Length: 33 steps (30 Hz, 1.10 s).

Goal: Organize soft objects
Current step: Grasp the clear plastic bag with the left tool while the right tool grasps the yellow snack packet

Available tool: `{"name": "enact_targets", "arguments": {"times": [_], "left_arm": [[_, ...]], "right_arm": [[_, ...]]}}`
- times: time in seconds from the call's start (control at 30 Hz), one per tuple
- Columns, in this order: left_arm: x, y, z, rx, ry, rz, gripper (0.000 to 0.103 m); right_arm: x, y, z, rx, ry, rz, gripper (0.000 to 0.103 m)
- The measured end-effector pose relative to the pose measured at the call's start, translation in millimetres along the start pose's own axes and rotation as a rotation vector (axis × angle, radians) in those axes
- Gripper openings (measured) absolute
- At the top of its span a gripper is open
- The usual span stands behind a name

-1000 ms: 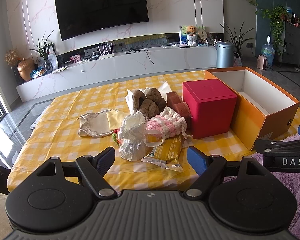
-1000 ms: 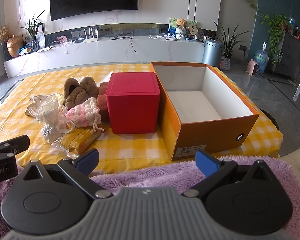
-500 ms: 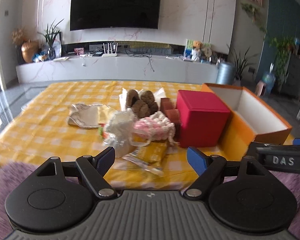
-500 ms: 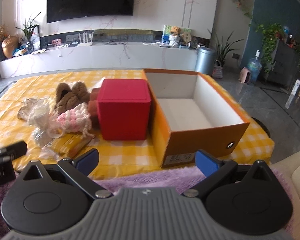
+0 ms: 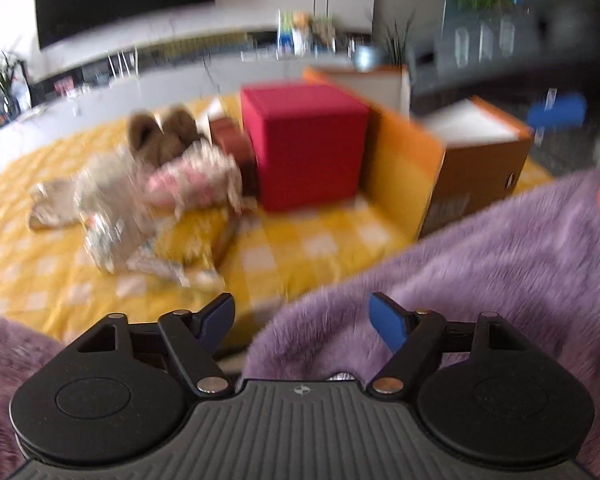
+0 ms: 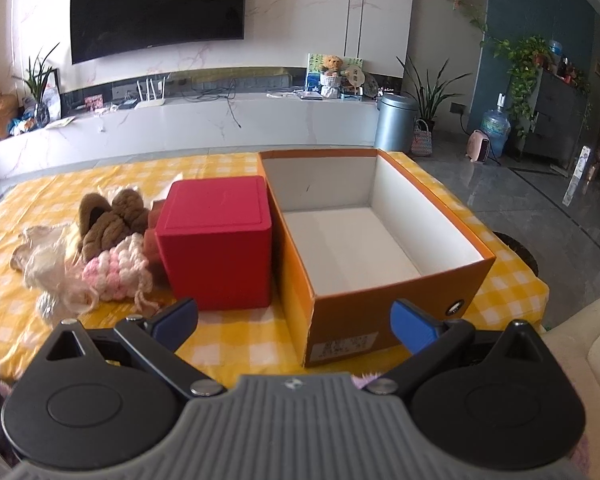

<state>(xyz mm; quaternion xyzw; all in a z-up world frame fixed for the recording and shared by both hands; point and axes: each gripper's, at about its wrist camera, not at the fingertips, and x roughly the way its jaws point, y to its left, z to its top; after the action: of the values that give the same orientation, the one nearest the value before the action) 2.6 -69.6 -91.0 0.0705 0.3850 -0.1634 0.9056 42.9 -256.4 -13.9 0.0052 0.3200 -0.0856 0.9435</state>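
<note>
Task barely begun, judging by the layout: left hand-held gripper (image 5: pixel 302 318) is spread wide and grasps nothing, hovering over fuzzy purple blanket (image 5: pixel 480 264) at the near edge; right hand-held gripper (image 6: pixel 294 320) is likewise released and empty, aimed at the open orange cardboard box (image 6: pixel 384 312). That box shows a bare white inside, nothing packed yet. Just left of the box, touching or almost touching, stands a closed red cube-shaped box (image 6: pixel 220 240). Left of the red cube the soft things sit in one heap on the yellow checked surface (image 6: pixel 236 344): pink-and-white crocheted pouch (image 6: pixel 114 270), clear crinkled plastic bag (image 6: pixel 54 276), brown knitted slippers (image 6: pixel 108 218) behind, cream cloth (image 6: pixel 32 240) furthest left. All left to sort. Writing: white label on box front, too small to read; left view is motion-blurred.
</note>
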Motion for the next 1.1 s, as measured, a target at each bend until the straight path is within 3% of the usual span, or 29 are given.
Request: {"name": "enact_targets", "arguments": {"times": [0.13, 0.2, 0.27, 0.33, 0.5, 0.8, 1.1], "left_arm": [[22, 2, -5, 0.001, 0.092, -0.014, 0.081], [26, 5, -5, -0.005, 0.090, -0.006, 0.081], [28, 7, -2, 0.018, 0.029, 0.061, 0.081], [21, 7, 3, 0.045, -0.090, 0.167, 0.080], [16, 44, 25, -0.125, -0.129, 0.182, 0.080], [26, 105, 47, -0.161, -0.022, 0.284, 0.080], [56, 133, 58, -0.080, 0.028, 0.253, 0.083]], "right_arm": [[11, 0, 7, 0.013, -0.019, 0.008, 0.101], [18, 2, 9, 0.008, -0.022, 0.011, 0.101], [24, 5, 10, -0.008, -0.026, 0.012, 0.101], [31, 10, 11, -0.033, -0.029, 0.012, 0.101], [57, 26, 13, -0.085, 0.004, 0.042, 0.101], [96, 69, 7, -0.078, 0.122, 0.244, 0.100], [127, 104, 8, -0.060, 0.184, 0.305, 0.095]]}}
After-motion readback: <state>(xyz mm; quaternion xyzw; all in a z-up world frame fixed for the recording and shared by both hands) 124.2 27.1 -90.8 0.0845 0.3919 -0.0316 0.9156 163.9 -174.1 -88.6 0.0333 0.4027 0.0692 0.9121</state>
